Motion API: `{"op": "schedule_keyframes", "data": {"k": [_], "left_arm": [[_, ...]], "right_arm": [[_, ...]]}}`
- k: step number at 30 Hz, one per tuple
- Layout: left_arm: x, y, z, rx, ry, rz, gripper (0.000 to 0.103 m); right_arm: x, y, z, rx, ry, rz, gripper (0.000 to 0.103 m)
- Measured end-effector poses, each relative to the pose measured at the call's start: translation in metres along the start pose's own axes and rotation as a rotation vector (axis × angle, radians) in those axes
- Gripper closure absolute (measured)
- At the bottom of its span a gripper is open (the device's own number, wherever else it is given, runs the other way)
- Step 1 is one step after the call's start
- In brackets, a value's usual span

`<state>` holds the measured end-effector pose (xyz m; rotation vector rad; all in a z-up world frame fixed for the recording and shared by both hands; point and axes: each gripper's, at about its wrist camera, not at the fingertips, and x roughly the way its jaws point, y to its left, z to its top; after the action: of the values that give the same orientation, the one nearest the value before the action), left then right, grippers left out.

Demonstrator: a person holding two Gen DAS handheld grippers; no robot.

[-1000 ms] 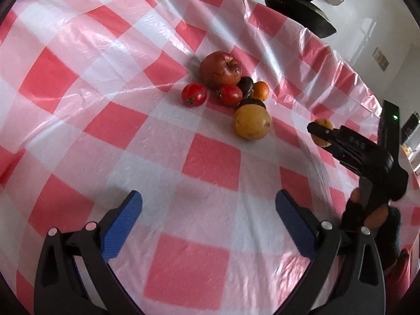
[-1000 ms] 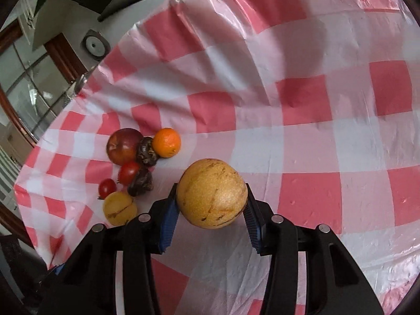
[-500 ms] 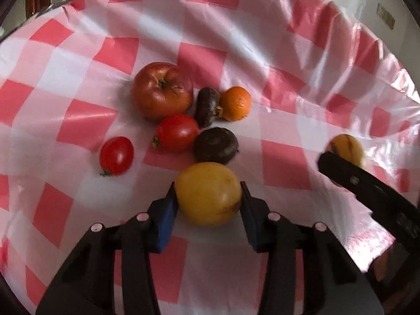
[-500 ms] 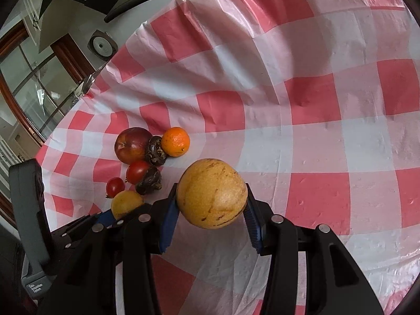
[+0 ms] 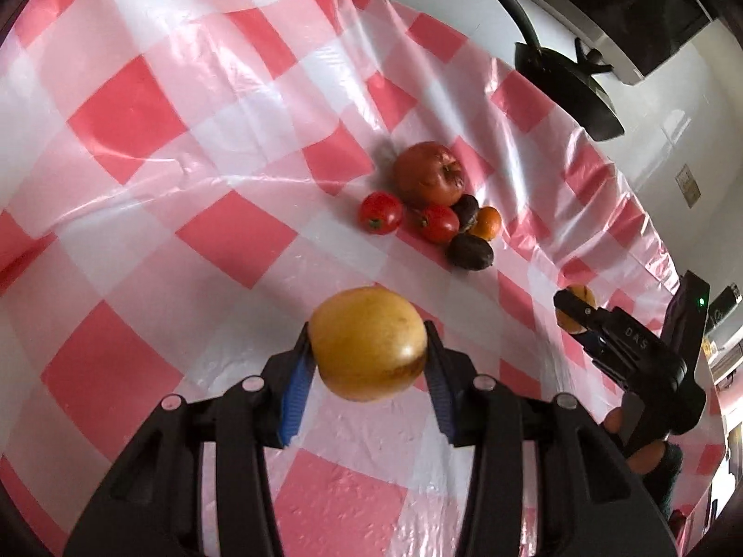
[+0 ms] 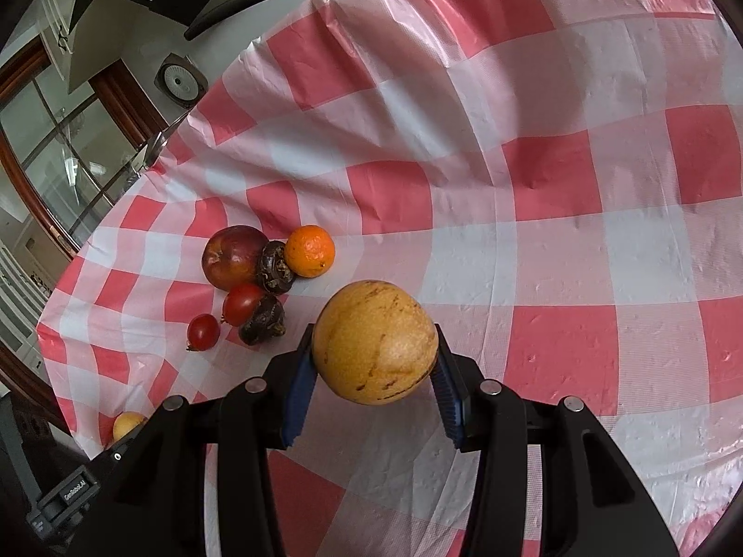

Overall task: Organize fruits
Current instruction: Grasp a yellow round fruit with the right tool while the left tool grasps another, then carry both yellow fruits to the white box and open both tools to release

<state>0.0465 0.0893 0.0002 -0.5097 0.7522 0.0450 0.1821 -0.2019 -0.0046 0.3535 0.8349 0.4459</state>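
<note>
My left gripper (image 5: 367,348) is shut on a smooth yellow fruit (image 5: 367,341), held above the red-and-white checked cloth (image 5: 130,120). Beyond it lies a cluster: a red apple (image 5: 429,180), two tomatoes (image 5: 381,212) (image 5: 439,223), two dark wrinkled fruits (image 5: 470,253) (image 5: 466,209) and a small orange (image 5: 488,223). My right gripper (image 6: 374,352) is shut on a speckled yellow fruit (image 6: 374,339), to the right of the same cluster, where the apple (image 6: 232,257) and orange (image 6: 309,250) show. In the left wrist view the right gripper (image 5: 576,311) comes in from the right edge.
A black pan (image 5: 571,83) sits beyond the table's far edge. In the right wrist view the cloth drops off at the left edge (image 6: 60,325), with a glazed door (image 6: 55,162) behind. Wide bare cloth (image 6: 603,255) stretches right of the fruits.
The left gripper went from open to shut on the smooth yellow fruit at the cluster, then drew back with it. The right gripper has stayed still with its speckled fruit.
</note>
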Motion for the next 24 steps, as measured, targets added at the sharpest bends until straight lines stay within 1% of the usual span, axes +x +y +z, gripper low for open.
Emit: {"op": "schedule_keyframes", "data": {"k": [3, 9, 14, 16, 19, 22, 24], "left_arm": [[-0.001, -0.006, 0.001, 0.029, -0.014, -0.004, 0.058], [0.002, -0.007, 0.000, 0.022, -0.022, 0.005, 0.058], [-0.003, -0.004, 0.000, 0.017, -0.039, -0.016, 0.058], [-0.006, -0.005, -0.001, 0.029, -0.039, -0.032, 0.058], [-0.007, -0.006, -0.003, 0.038, -0.026, -0.045, 0.058], [-0.015, -0.003, -0.009, 0.022, -0.026, -0.037, 0.058], [-0.024, 0.000, -0.016, 0.013, -0.036, -0.010, 0.058]], "right_arm": [[0.001, -0.001, 0.000, -0.001, 0.006, 0.003, 0.057], [0.005, 0.000, 0.000, 0.000, 0.023, -0.009, 0.057], [0.005, 0.005, -0.003, -0.005, 0.040, -0.024, 0.057], [0.001, 0.007, -0.012, 0.030, 0.056, -0.033, 0.057], [-0.014, 0.020, -0.035, 0.055, 0.054, 0.006, 0.057], [-0.024, 0.040, -0.060, 0.044, 0.071, 0.013, 0.057], [-0.029, 0.056, -0.075, 0.016, 0.086, 0.006, 0.057]]}}
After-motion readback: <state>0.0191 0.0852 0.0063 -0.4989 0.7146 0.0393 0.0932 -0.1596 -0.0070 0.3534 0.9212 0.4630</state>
